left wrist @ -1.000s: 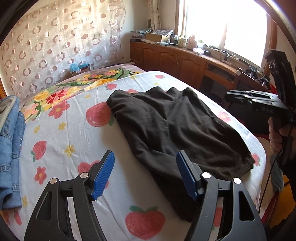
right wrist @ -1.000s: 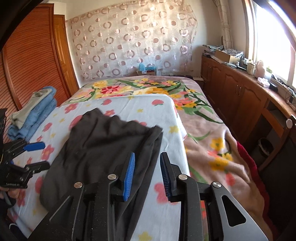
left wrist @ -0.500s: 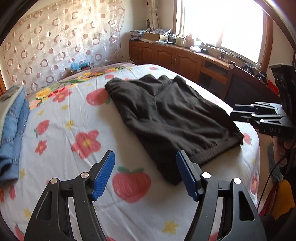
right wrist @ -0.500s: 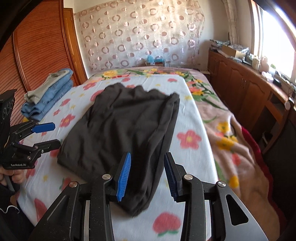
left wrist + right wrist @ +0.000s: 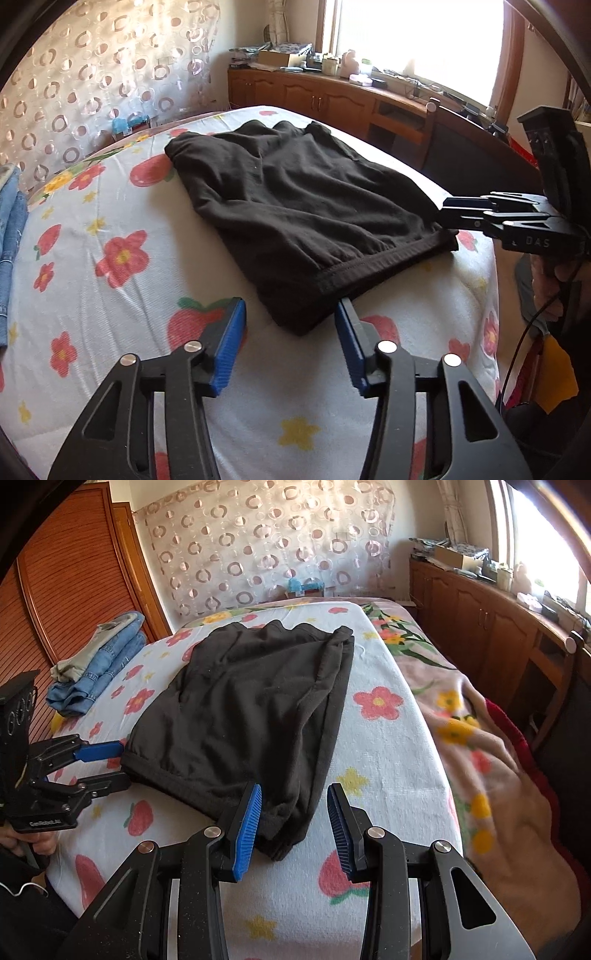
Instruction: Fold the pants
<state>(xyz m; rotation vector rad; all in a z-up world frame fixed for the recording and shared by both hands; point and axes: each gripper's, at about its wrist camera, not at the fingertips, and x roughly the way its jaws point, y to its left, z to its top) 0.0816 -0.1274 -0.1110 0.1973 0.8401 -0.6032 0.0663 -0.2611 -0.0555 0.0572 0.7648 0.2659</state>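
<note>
1. Pants (image 5: 295,206), black and already folded over on themselves, lie flat on the bed (image 5: 110,295), on a flowered sheet; the hemmed edge faces both tools.
2. Both tools have come in low toward that near edge over the last second; earlier they hung higher and farther back, with more sheet showing in front.
3. Left gripper (image 5: 290,336) now has its blue fingers (image 5: 229,347) apart, straddling the near corner of the cloth at 12 o'clock, not yet pinching it.
4. Right gripper (image 5: 293,821) likewise has its fingers apart around the other near corner, the cloth just between the pads but unclamped. In the left view it appears at 3 o'clock, its tips touching the hem.
5. Judged from this, the approach is done and the next step is to close on both corners and carry the near edge toward the far end at 12 o'clock for another fold.
6. Jeans (image 5: 99,664) sit stacked well apart at 10 o'clock in the right view, out of the way.
</note>
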